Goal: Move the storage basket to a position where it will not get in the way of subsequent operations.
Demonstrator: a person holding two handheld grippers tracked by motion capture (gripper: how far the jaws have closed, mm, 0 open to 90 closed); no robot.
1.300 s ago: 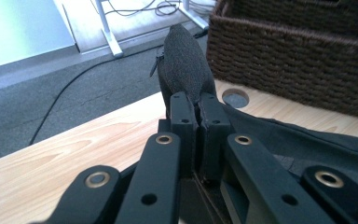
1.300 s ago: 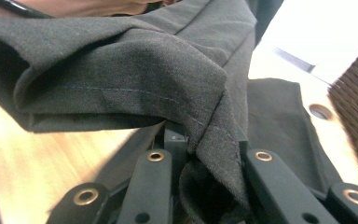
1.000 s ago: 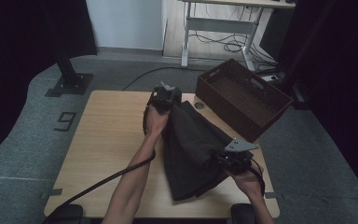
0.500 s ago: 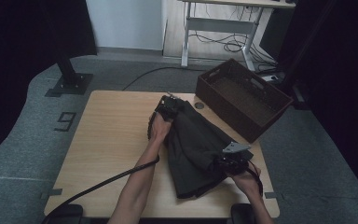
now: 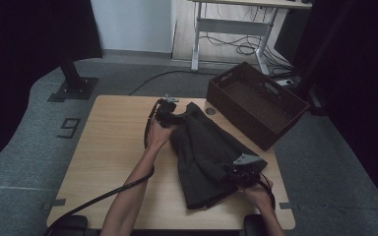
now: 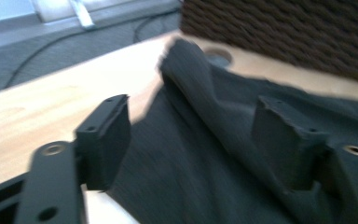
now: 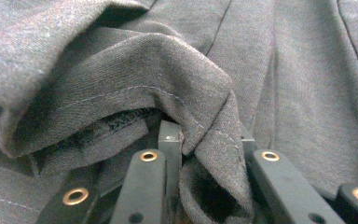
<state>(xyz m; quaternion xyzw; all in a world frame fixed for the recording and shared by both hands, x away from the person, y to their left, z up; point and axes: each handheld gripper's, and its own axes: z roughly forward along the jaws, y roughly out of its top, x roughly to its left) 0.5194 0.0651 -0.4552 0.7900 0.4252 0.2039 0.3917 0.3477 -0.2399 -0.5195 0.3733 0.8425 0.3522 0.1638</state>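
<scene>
My left gripper [image 5: 170, 114] has just been opening its jaws, now spread off the dark garment [image 5: 206, 152] on the counter [image 5: 103, 147]; my right gripper [image 5: 241, 171] pinches the near fold. I'd release only once that fold lies flat

One dark garment [image 5: 207, 157], one wicker basket [image 5: 295, 110], one table [image 5: 108, 147], two grippers

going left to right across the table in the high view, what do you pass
bare table top → left gripper → dark garment → right gripper → brown woven basket at the far right corner
</scene>
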